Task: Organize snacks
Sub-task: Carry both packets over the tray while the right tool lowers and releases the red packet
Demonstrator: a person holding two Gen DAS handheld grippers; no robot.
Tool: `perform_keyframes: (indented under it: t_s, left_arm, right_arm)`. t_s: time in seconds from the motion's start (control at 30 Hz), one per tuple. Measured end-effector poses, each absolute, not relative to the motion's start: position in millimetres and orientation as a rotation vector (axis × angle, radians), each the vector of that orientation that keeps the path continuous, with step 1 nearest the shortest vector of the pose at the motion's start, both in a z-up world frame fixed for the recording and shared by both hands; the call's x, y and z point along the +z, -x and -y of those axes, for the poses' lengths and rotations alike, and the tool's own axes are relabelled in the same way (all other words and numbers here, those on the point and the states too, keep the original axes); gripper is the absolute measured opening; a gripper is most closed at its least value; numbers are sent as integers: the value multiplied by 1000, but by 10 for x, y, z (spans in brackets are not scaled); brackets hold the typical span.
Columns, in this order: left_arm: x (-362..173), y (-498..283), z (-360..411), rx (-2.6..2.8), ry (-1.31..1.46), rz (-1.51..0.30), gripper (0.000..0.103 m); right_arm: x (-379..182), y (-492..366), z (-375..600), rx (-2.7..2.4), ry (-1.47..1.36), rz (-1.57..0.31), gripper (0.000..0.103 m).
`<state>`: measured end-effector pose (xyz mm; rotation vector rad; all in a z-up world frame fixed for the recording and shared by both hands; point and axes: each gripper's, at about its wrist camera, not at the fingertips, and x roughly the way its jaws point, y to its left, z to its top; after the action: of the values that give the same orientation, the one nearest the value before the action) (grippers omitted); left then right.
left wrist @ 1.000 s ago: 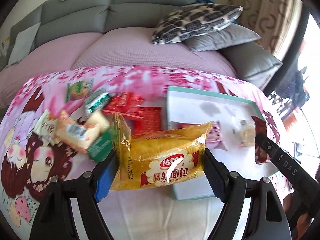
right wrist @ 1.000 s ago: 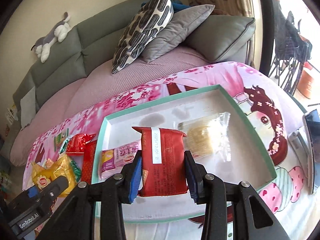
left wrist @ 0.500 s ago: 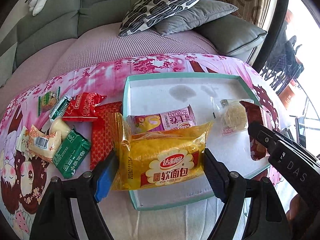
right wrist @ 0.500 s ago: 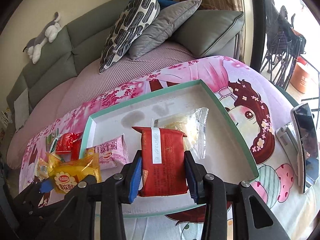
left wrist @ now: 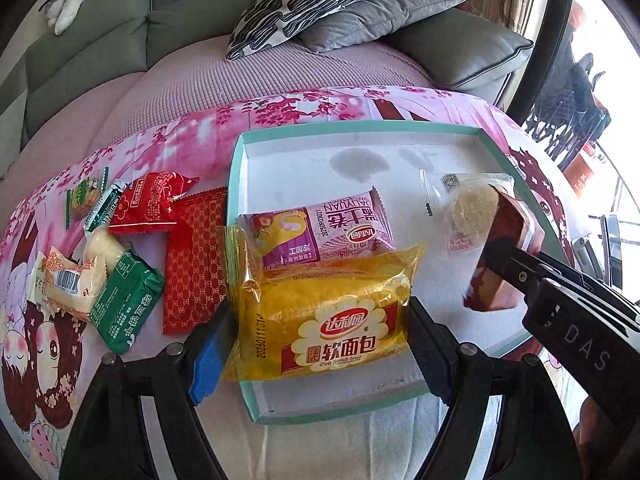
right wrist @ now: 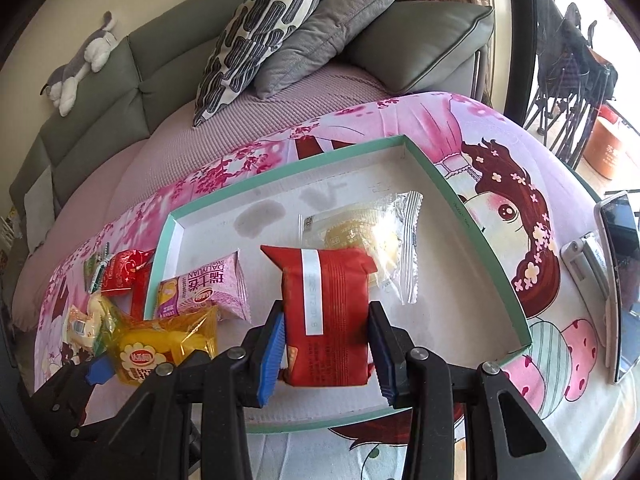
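My left gripper [left wrist: 320, 332] is shut on a yellow soft-bread packet [left wrist: 324, 312], held over the near-left corner of the teal-rimmed white tray [left wrist: 236, 168]. In the tray lie a pink roll-cake packet [left wrist: 320, 228] and a clear-wrapped pastry [left wrist: 468, 208]. My right gripper [right wrist: 326, 340] is shut on a dark red snack packet [right wrist: 326, 312], held above the tray's near middle [right wrist: 480, 236]. The pastry [right wrist: 368, 232] lies just beyond it and the pink packet [right wrist: 204, 288] to its left. The yellow packet [right wrist: 160, 344] shows at lower left.
Left of the tray on the pink cloth lie several loose snacks: a red patterned packet [left wrist: 196, 264], a bright red one [left wrist: 150, 204], a green one [left wrist: 124, 304] and pale ones. A phone on a stand [right wrist: 616, 264] is at the right. A sofa with cushions [right wrist: 280, 40] lies behind.
My left gripper carried the yellow packet rightward from the loose snacks to over the tray's near-left corner. The right gripper kept its red packet almost still above the tray.
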<state>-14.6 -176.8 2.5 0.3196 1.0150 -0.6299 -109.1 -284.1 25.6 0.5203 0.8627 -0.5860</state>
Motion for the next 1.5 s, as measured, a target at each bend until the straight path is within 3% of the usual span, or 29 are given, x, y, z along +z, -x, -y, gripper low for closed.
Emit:
perform_keyframes:
  t_s: [1.5]
  left_arm:
    - [-115, 104, 1778, -625, -313, -1038, 82]
  right_arm:
    - [56, 1068, 2928, -684, -508, -942, 43]
